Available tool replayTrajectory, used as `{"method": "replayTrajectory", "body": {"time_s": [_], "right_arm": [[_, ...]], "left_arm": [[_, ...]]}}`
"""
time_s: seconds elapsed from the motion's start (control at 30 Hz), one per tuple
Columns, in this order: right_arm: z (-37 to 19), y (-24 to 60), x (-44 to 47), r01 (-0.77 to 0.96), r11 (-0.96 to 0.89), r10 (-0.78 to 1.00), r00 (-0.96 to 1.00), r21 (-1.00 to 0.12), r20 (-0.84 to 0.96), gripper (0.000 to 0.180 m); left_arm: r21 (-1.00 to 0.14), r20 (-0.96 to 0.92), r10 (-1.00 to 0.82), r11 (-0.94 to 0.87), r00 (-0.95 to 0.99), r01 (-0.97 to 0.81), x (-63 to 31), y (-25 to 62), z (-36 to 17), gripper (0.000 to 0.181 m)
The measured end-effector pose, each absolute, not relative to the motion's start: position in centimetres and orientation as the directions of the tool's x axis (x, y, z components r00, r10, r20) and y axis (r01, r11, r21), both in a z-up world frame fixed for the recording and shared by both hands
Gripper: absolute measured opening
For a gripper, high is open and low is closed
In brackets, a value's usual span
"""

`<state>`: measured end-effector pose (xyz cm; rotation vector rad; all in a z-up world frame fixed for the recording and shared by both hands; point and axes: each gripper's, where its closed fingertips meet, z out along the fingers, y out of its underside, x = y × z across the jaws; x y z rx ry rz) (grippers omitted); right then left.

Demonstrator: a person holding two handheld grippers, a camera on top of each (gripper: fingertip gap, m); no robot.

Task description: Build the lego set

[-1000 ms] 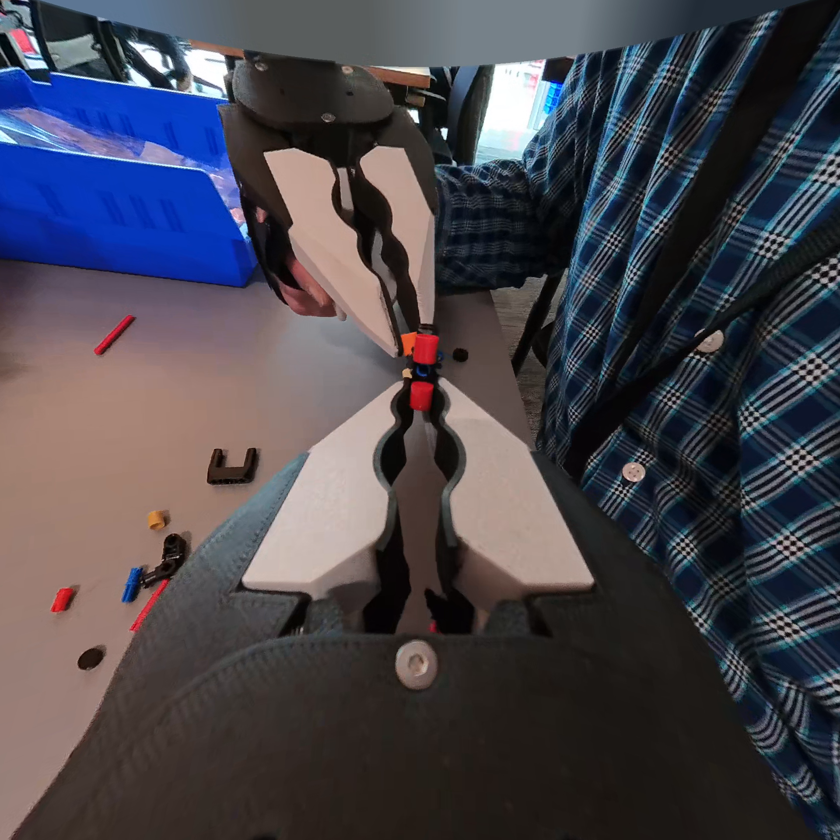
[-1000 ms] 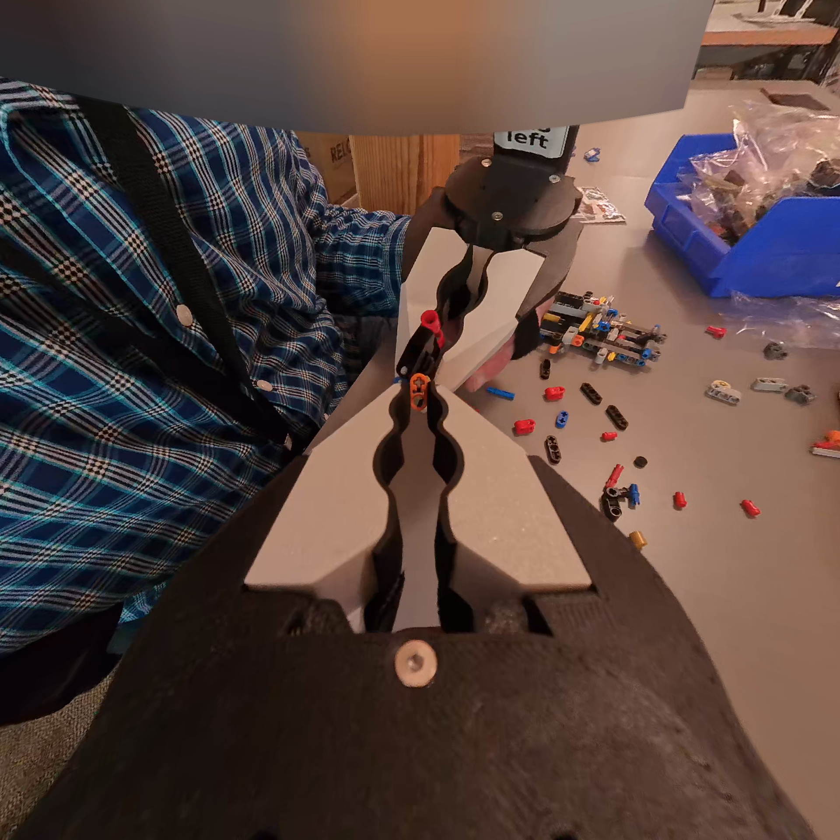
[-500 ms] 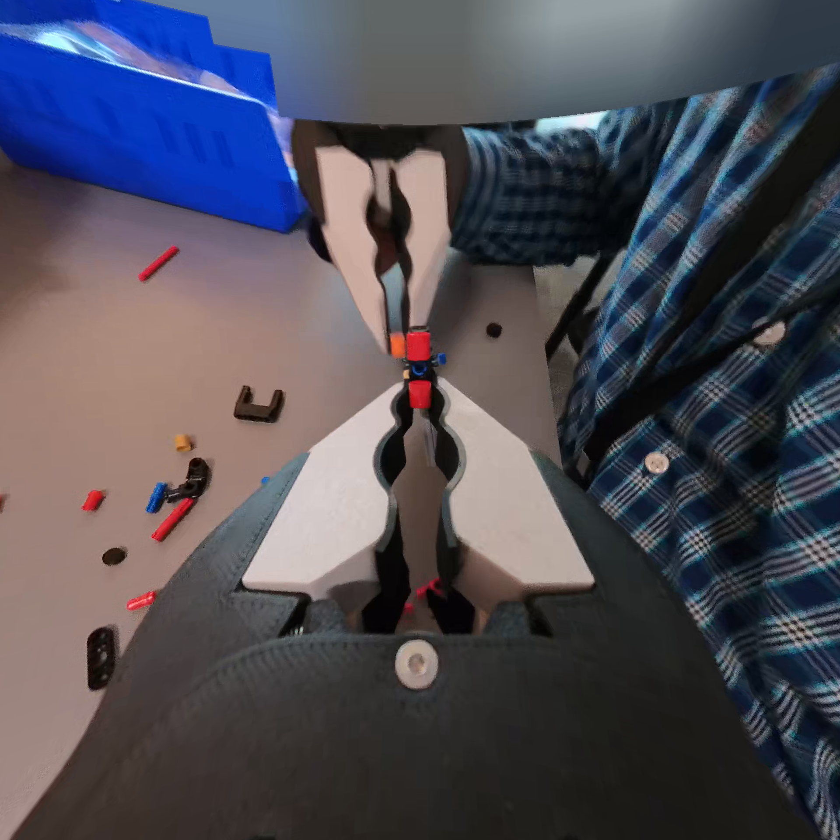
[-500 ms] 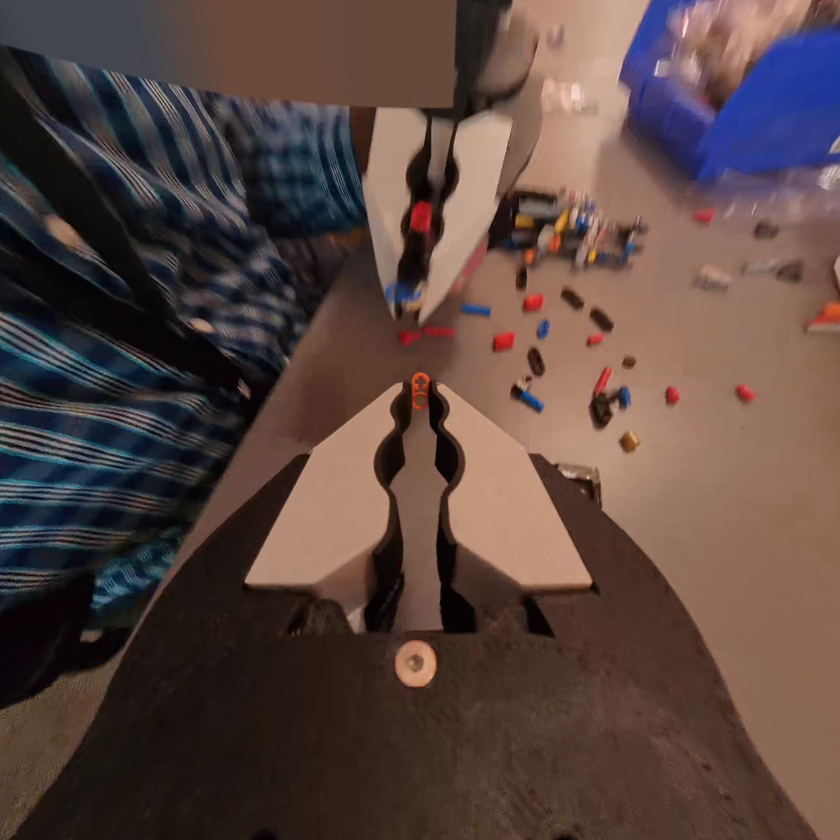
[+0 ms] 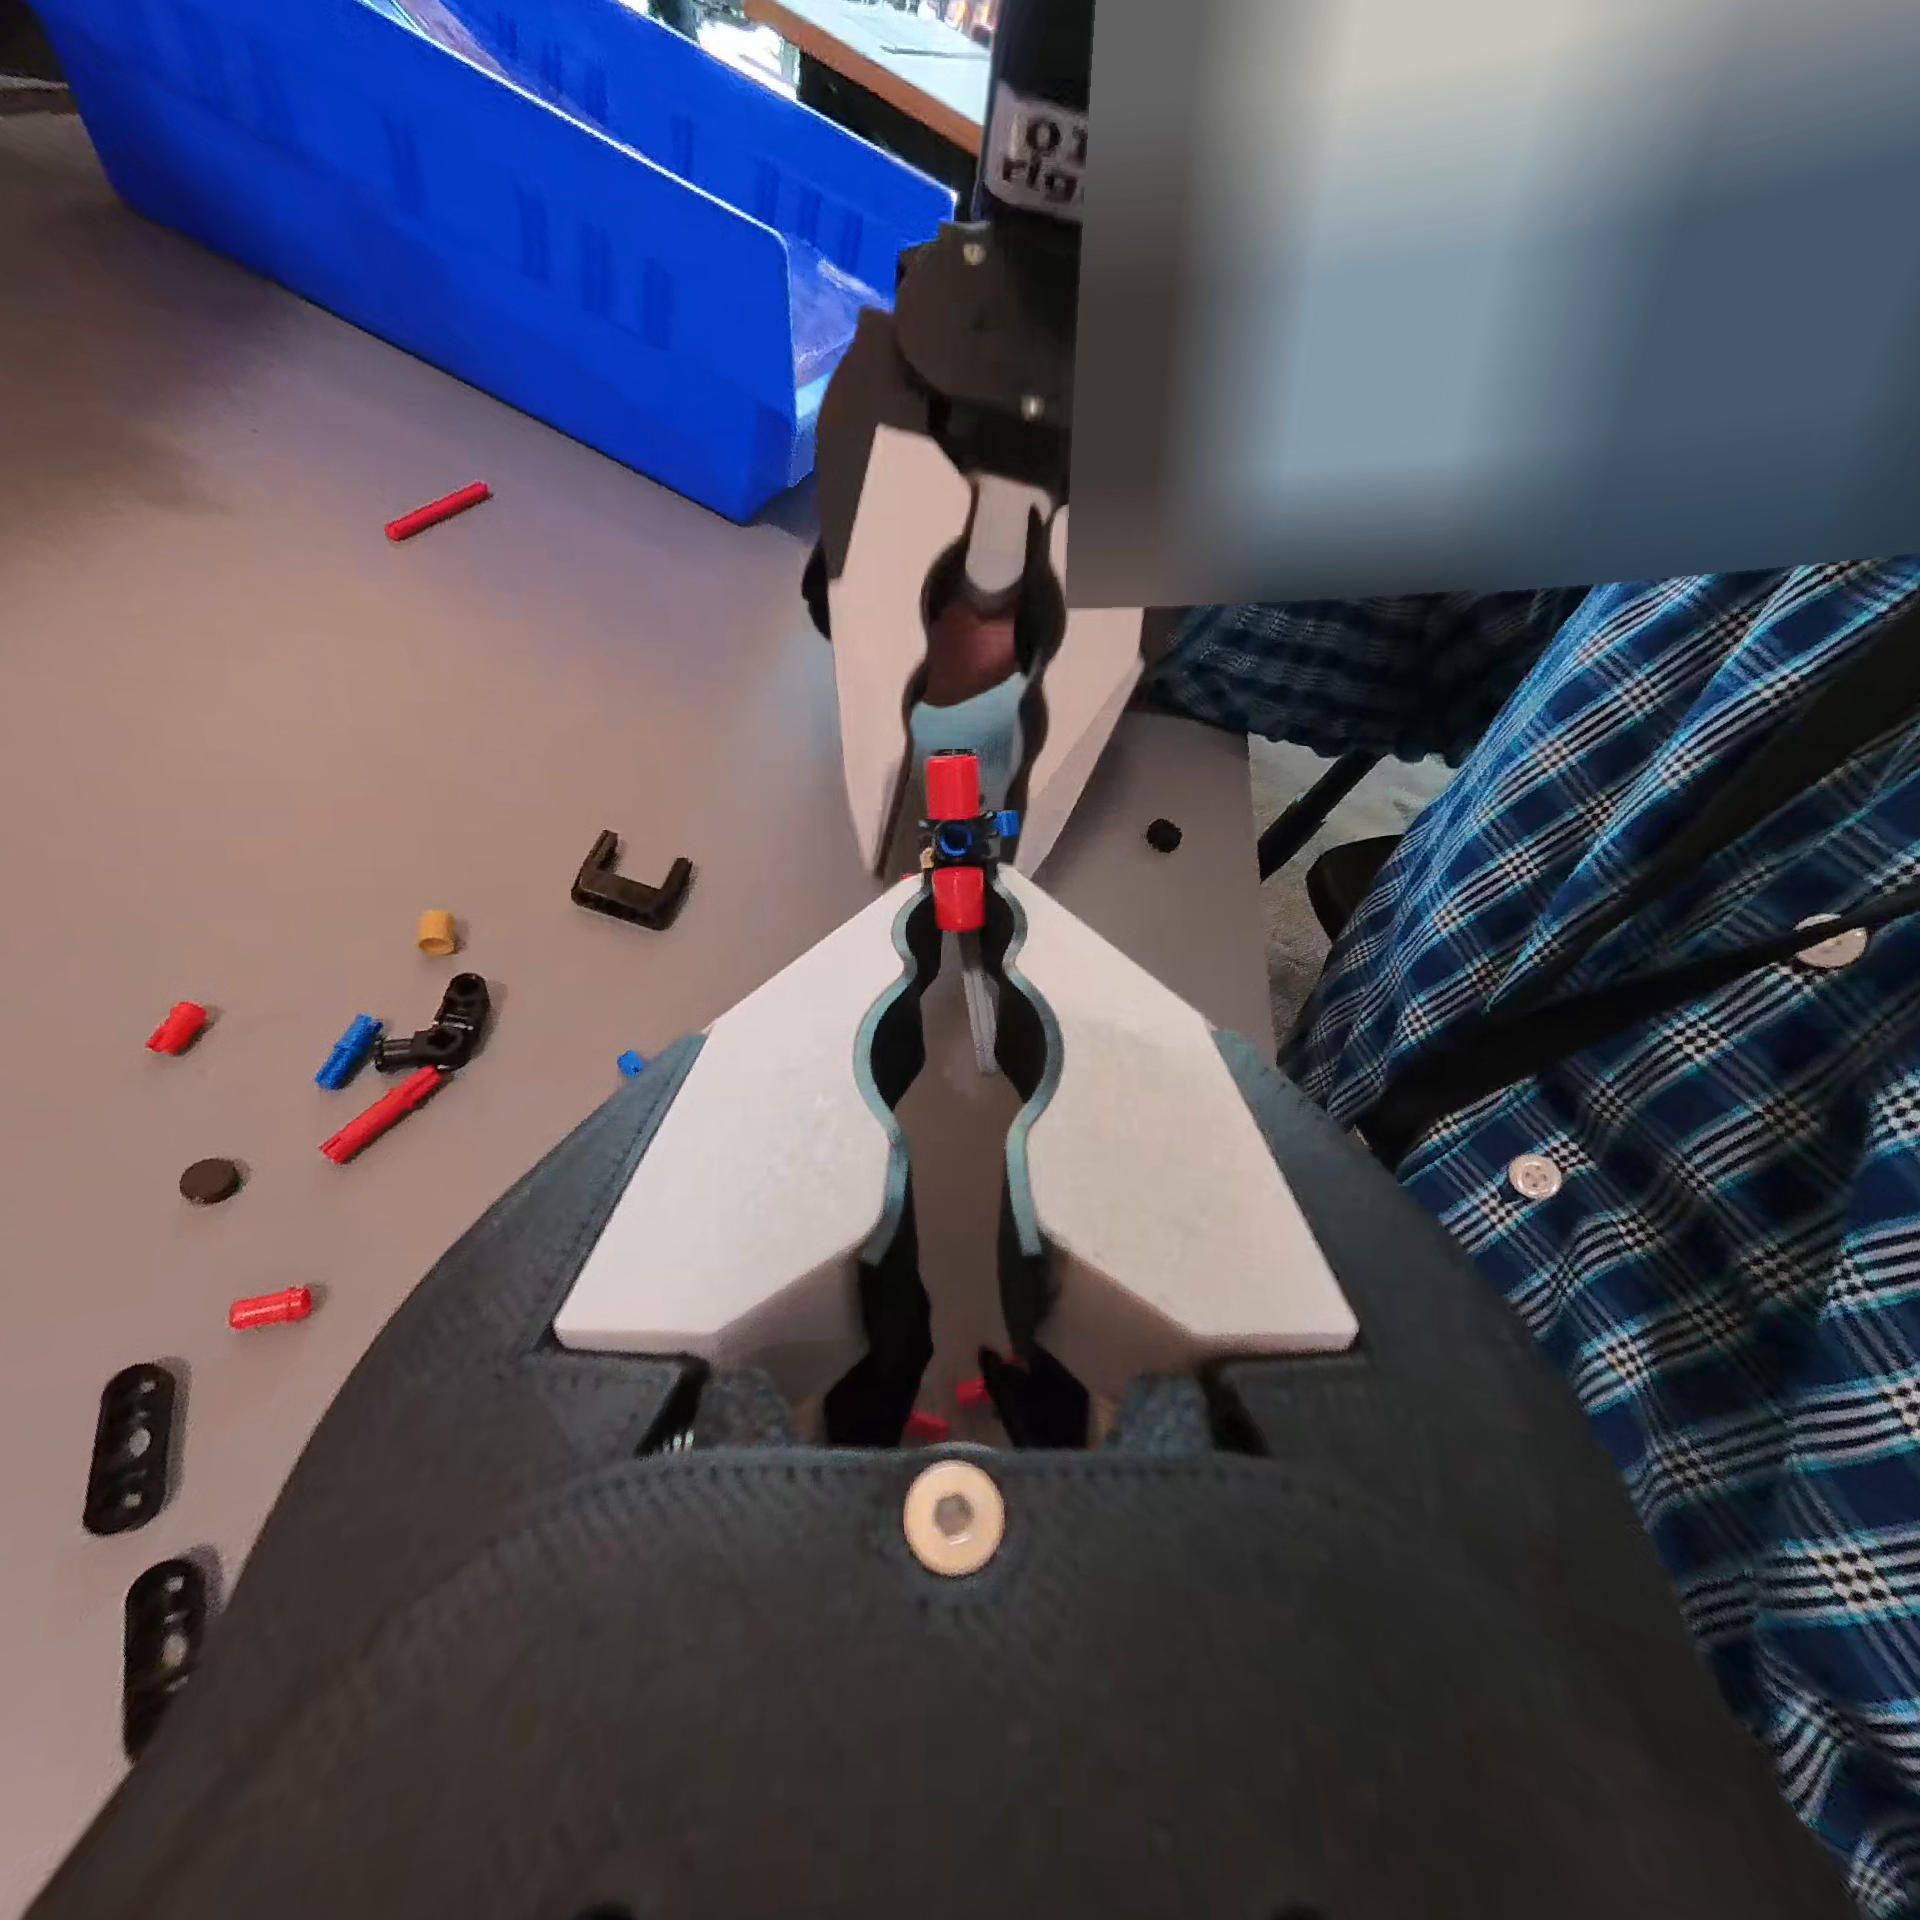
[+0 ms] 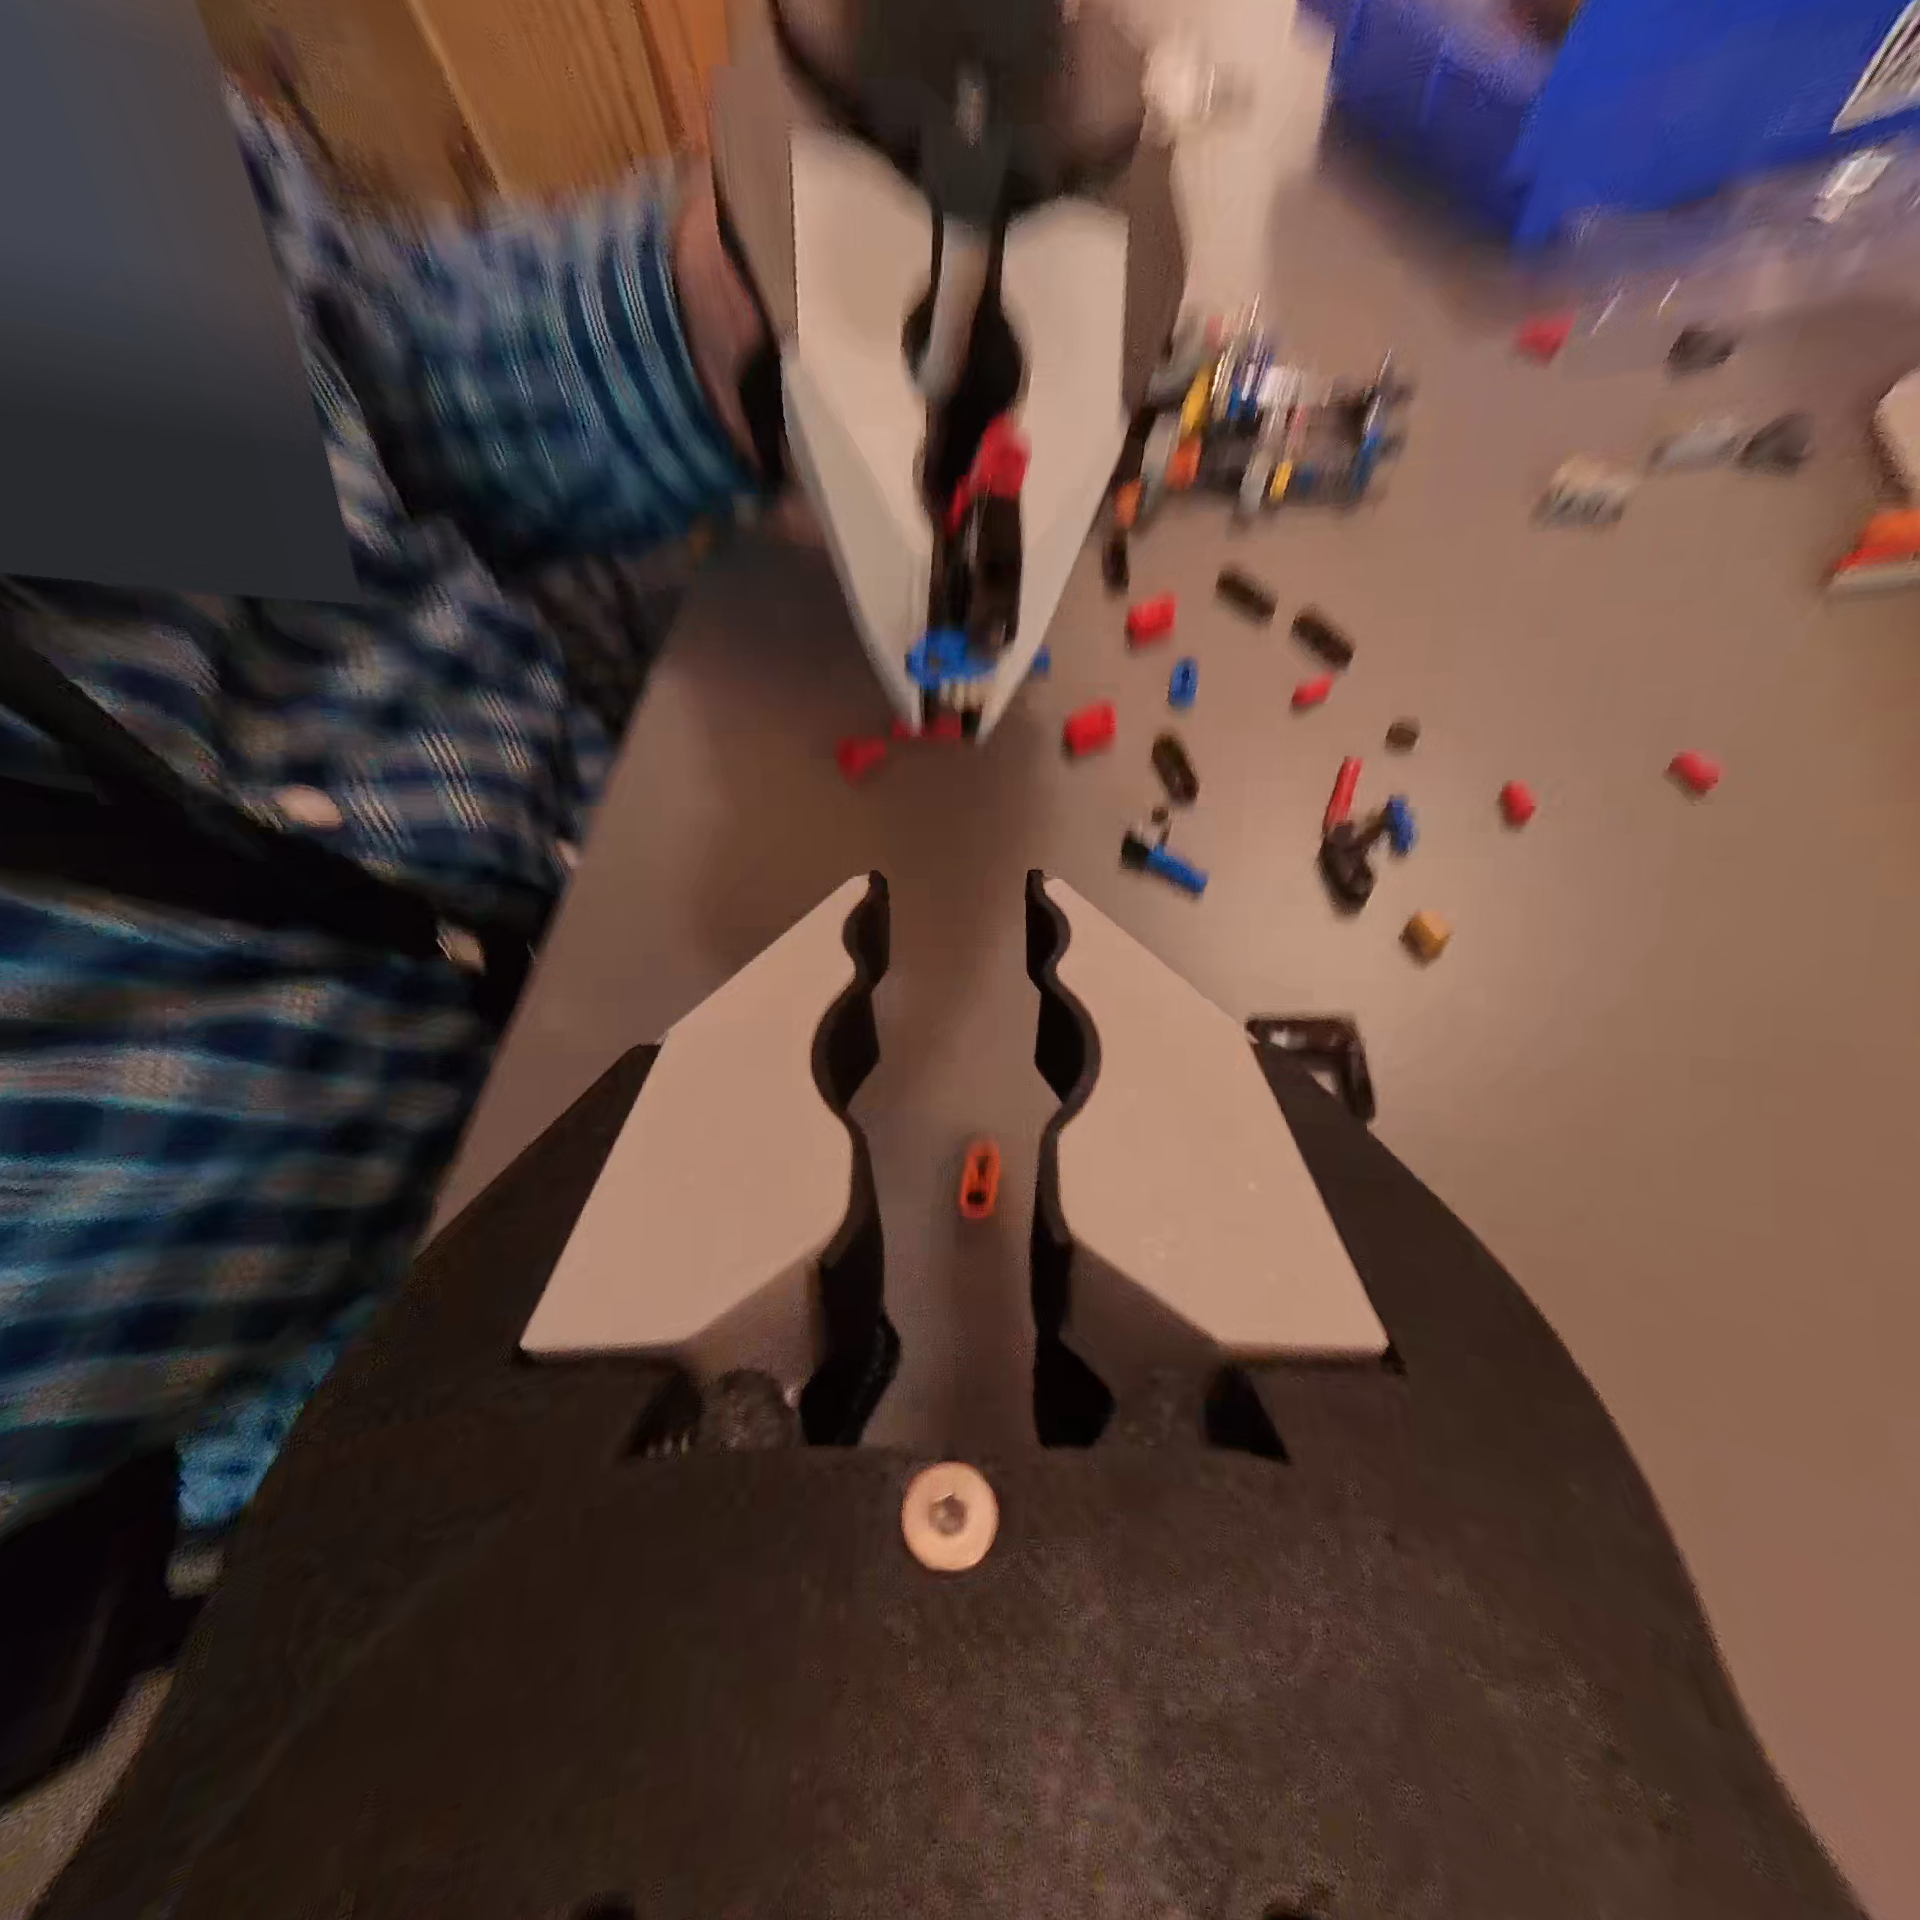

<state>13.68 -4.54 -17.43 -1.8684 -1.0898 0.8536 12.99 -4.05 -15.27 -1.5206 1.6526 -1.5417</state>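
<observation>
In the left wrist view the left gripper (image 5: pixel 956 883) is clamped on a small red-and-blue lego assembly (image 5: pixel 957 840), with the right gripper (image 5: pixel 940 831) just behind it and a blue bin (image 5: pixel 499 260) beyond on the grey table (image 5: pixel 260 727). In the blurred right wrist view the right gripper (image 6: pixel 954 894) stands parted and holds nothing, an orange lego piece (image 6: pixel 979 1178) lying on the table (image 6: pixel 1558 1039) between its fingers (image 6: pixel 748 1143), well short of the lego assembly (image 6: pixel 961 649) in the left gripper (image 6: pixel 951 717)

Lighting: even indoor light, cooler in the left wrist view, warm and dimmer in the right wrist view. Shadows: soft, short beneath the loose pieces on the table (image 5: pixel 260 644). Sharpness: left wrist view crisp; right wrist view heavily motion-blurred beyond the gripper body, the blue bin (image 6: pixel 1662 114) smeared. Distortion: wide-angle bending toward edges. Glare: none strong.
</observation>
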Motion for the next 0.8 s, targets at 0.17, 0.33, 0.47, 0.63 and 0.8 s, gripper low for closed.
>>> {"method": "replayTrajectory", "body": {"time_s": [0.17,0.33,0.47,0.63,0.8], "right_arm": [[-12.9,-3.4,13.2,0.081,-0.372,0.880,0.349,-0.925,-0.323,0.028],[-12.3,-3.6,11.9,0.013,-0.404,0.880,0.280,-0.915,-0.384,0.019],[-12.2,-3.6,12.0,0.000,-0.403,0.879,0.279,-0.915,-0.387,0.014],[-11.9,-4.0,11.9,-0.014,-0.400,0.885,0.255,-0.916,-0.390,0.015],[-11.7,-4.0,12.1,-0.032,-0.399,0.884,0.253,-0.917,-0.393,0.014]], "left_arm": [[-0.897,0.382,-0.852,-0.248,-0.359,-0.365,13.4,-4.3,-14.1,0.005],[-0.905,0.376,-0.840,-0.242,-0.391,-0.351,13.7,-4.9,-13.7,0.005],[-0.907,0.375,-0.843,-0.248,-0.386,-0.339,13.8,-4.8,-13.7,0.005],[-0.909,0.375,-0.833,-0.243,-0.408,-0.338,13.7,-5.1,-13.4,0.005],[-0.912,0.366,-0.841,-0.239,-0.399,-0.332,13.9,-5.1,-13.3,0.005]]}}
